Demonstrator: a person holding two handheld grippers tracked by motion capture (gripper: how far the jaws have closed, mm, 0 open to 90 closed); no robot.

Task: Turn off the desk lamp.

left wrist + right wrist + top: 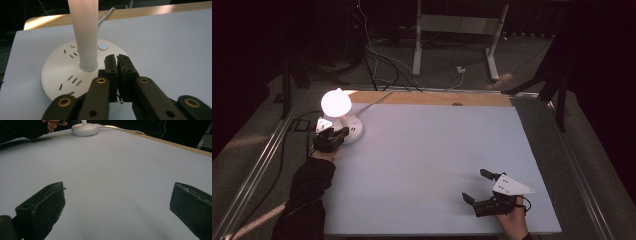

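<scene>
The lit desk lamp [337,107] stands at the far left corner of your worktop [437,150], its round white base [57,75] carrying sockets and a blue-lit button [102,46]. Your left hand-held gripper [117,58] sits over the base edge, jaws pressed together on nothing, tips just short of that button. Your right hand-held gripper [475,186] rests well apart at the near right, jaws spread wide.

Smooth white plastic lamp base [62,75]; matt pale table cover [437,165]; bare wood edge [432,98]
</scene>
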